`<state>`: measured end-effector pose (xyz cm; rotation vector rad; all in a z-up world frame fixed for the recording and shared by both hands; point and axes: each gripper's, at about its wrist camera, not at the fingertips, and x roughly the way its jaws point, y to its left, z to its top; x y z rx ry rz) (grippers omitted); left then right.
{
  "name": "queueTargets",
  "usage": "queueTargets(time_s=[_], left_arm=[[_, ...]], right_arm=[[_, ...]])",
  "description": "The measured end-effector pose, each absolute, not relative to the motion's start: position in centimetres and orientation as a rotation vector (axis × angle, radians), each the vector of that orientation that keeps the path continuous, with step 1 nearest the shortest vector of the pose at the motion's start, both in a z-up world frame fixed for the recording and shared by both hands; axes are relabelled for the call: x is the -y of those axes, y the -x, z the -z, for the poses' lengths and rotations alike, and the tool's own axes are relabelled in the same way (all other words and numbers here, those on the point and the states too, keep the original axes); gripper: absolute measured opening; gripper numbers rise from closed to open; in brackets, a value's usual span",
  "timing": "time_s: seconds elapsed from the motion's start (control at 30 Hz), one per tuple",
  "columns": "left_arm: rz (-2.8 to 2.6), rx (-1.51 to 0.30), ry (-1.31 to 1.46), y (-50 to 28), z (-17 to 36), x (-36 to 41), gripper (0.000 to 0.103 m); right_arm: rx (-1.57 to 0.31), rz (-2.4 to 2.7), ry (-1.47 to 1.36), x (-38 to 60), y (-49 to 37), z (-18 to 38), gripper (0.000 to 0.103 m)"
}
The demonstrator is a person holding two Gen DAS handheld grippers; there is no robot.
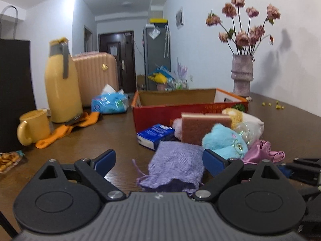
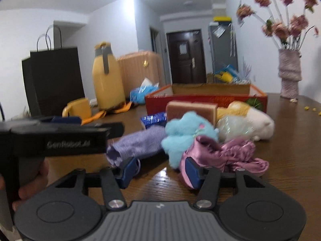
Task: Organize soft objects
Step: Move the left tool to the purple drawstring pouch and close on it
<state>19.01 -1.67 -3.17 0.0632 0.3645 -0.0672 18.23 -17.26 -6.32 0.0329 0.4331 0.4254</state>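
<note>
A: Left tool [image 1: 158,161] spread wide, straddling the lilac knitted drawstring pouch [image 1: 176,164] on the brown wooden table [image 1: 90,140], lined up to pinch it.

B: Right tool [image 2: 162,170] gapes too, nosing the crumpled pink satin cloth [image 2: 226,156]; the open red cardboard box [image 2: 204,100] waits behind the pile.

The bench [image 1: 104,138] is dark wood with a slight gloss. The purple pouch [image 1: 176,162] is rough knitted cloth, the blue toy [image 1: 222,140] fluffy plush, the pink cloth [image 2: 230,154] shiny satin. The sponge [image 1: 202,126] looks coarse and matt. The box [image 1: 170,112] is cardboard, red-printed outside. Both tongs [image 1: 158,160] [image 2: 160,170] are matt black plastic with blue pads.
</note>
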Motion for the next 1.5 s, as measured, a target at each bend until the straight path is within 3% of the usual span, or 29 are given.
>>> queueTargets(time_s=[0.3, 0.5, 0.6, 0.67, 0.73, 0.8, 0.9, 0.97, 1.03, 1.2, 1.5], left_arm=[[0.148, -0.4, -0.094, -22.1, 3.3, 5.3, 0.093], [0.021, -0.483, -0.13, -24.1, 4.4, 3.3, 0.09], [0.108, -0.583, -0.081, -23.7, 5.4, 2.0, 0.068], [0.131, -0.608, -0.037, -23.2, 5.7, 1.3, 0.038], [0.122, -0.611, -0.011, -22.8, 5.3, 1.0, 0.025], [0.087, -0.614, 0.003, -22.1, 4.8, 1.1, 0.025], [0.141, -0.613, 0.049, -20.3, 4.6, 2.0, 0.039], [0.32, -0.586, 0.068, -18.4, 4.3, 3.0, 0.067], [0.397, -0.531, 0.061, -16.7, 3.8, 3.8, 0.085], [0.352, -0.51, 0.029, -16.0, 3.3, 1.5, 0.085], [0.267, -0.58, 0.224, -20.7, 3.4, -3.7, 0.08]], right_arm=[[-0.454, -0.209, -0.085, 24.3, -20.6, 6.0, 0.056], [-0.392, -0.325, -0.178, 25.0, -20.2, 5.0, 0.056], [-0.398, -0.397, -0.173, 23.3, -20.8, 5.5, 0.056], [-0.411, -0.423, -0.178, 22.3, -21.1, 5.7, 0.056], [-0.417, -0.438, -0.176, 21.6, -21.0, 5.7, 0.056], [-0.413, -0.446, -0.167, 21.0, -20.6, 5.4, 0.056], [-0.391, -0.442, -0.159, 20.9, -19.7, 4.8, 0.056], [-0.372, -0.408, -0.15, 21.2, -18.8, 4.5, 0.059], [-0.358, -0.374, -0.144, 21.7, -18.1, 4.3, 0.063], [-0.354, -0.354, -0.156, 22.8, -15.6, 4.2, 0.066], [-0.486, -0.342, -0.248, 21.2, -16.6, 6.6, 0.065]])
